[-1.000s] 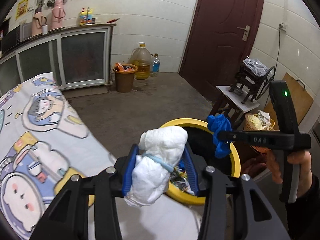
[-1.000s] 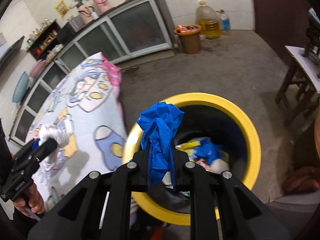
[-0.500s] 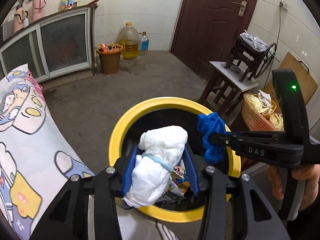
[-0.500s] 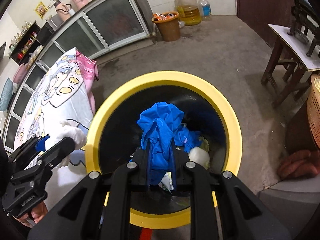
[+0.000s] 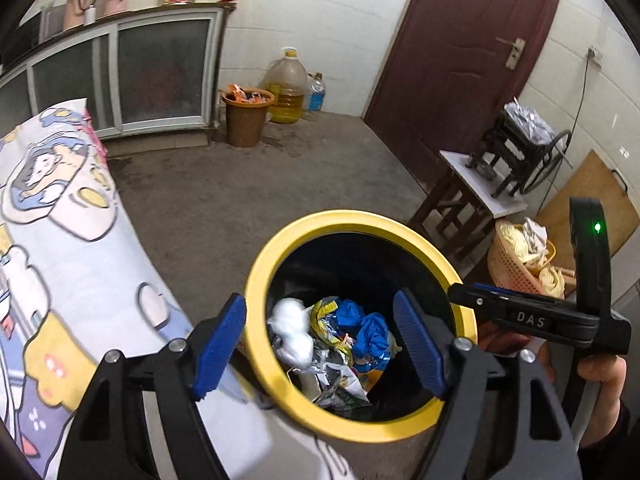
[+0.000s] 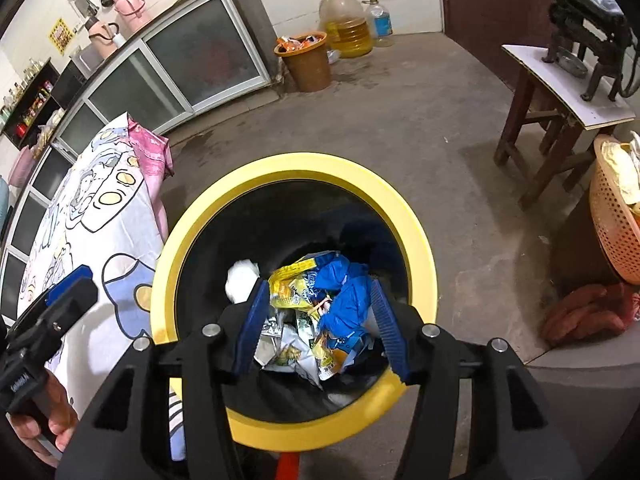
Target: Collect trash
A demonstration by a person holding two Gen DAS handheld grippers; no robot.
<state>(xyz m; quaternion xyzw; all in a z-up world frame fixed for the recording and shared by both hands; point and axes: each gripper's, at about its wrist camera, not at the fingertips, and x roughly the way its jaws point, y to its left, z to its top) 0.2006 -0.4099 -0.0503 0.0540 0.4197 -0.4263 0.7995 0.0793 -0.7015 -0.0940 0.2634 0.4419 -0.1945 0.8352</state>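
A black trash bin with a yellow rim point(image 5: 360, 220) point(image 6: 296, 164) stands on the floor beside the table. Inside lie a white crumpled wad point(image 5: 292, 330) point(image 6: 242, 280), a blue glove point(image 5: 370, 332) point(image 6: 344, 296) and several wrappers. My left gripper point(image 5: 320, 340) is open and empty above the bin's near left rim. My right gripper point(image 6: 318, 320) is open and empty right above the bin's mouth. It also shows in the left wrist view point(image 5: 520, 316) at the bin's right side.
The table with a cartoon cloth point(image 5: 60, 272) point(image 6: 92, 216) lies left of the bin. An orange bucket point(image 5: 246, 116), an oil jug point(image 5: 286, 88), a wooden stool point(image 6: 556, 108), an orange basket point(image 6: 616, 216) and a brown door point(image 5: 460, 60) stand around.
Both grippers opened. The white wad dropped from the left one and the blue glove from the right one into the bin.
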